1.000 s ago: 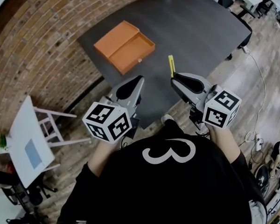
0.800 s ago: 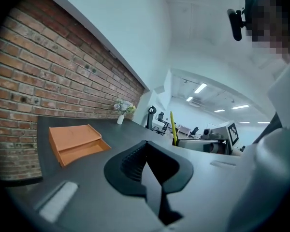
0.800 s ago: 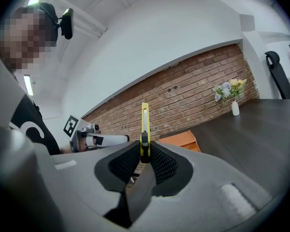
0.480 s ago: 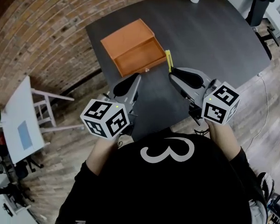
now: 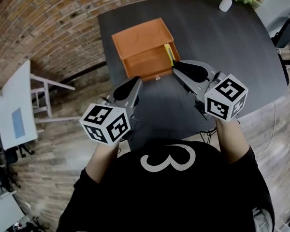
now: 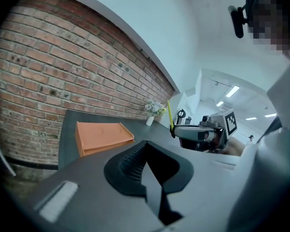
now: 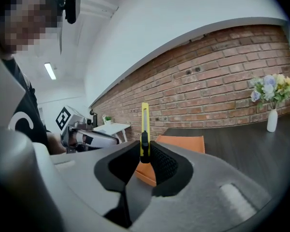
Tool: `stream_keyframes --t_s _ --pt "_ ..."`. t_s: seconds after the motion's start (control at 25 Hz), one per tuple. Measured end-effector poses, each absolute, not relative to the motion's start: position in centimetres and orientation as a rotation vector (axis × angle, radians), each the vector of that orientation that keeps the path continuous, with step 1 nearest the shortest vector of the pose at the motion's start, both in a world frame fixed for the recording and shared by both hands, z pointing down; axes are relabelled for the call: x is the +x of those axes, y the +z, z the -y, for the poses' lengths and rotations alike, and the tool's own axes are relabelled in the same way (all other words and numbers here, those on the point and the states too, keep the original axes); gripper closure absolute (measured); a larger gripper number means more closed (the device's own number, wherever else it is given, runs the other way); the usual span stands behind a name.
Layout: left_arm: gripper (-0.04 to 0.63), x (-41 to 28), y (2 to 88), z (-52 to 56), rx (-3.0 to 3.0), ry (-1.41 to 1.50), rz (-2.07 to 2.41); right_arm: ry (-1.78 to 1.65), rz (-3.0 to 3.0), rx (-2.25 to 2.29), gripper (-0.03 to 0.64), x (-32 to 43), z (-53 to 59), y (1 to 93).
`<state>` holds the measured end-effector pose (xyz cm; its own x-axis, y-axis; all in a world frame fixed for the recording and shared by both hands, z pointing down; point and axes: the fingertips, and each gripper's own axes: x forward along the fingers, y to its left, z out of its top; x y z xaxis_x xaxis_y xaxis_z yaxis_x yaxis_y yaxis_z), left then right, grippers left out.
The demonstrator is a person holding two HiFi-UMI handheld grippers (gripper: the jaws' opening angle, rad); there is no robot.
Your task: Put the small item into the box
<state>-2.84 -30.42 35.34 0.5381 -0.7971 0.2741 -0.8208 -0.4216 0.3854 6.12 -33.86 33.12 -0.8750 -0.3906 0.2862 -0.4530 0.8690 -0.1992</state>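
Note:
An open orange box (image 5: 144,46) lies on the dark table (image 5: 222,57), its shallow tray towards me and its lid beyond. My right gripper (image 5: 175,67) is shut on a slim yellow utility knife (image 5: 169,53), which pokes out over the tray's right edge. In the right gripper view the yellow utility knife (image 7: 144,122) stands upright between the pads, with the orange box (image 7: 180,145) behind it. My left gripper (image 5: 136,82) hovers near the table's front edge, just short of the box, shut with nothing in it. From the left gripper view I see the orange box (image 6: 104,135) and the right gripper (image 6: 183,131).
A white vase of flowers (image 5: 227,1) stands at the table's far right corner. To my left are a brick wall and a white side table (image 5: 14,110) on the wooden floor. A black office chair (image 5: 287,33) is at the right.
The right gripper has carried the knife forward from short of the box to over its tray's right edge. The left gripper has come closer to the box. The vase has come into view.

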Motion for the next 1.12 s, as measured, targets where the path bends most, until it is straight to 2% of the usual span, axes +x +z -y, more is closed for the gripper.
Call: stream_keyframes --t_s 0.36,1.12 --pt "0.583 -5.2 38.4 31.7 2.185 0.140 1.449 0.109 2.659 0.399 0.551 3.4 38.0 35.5" --pt "0.583 -7.8 44.5 31.9 2.016 0.155 1.534 -0.386 2.159 0.028 0.551 -0.3 40.3 48.8"
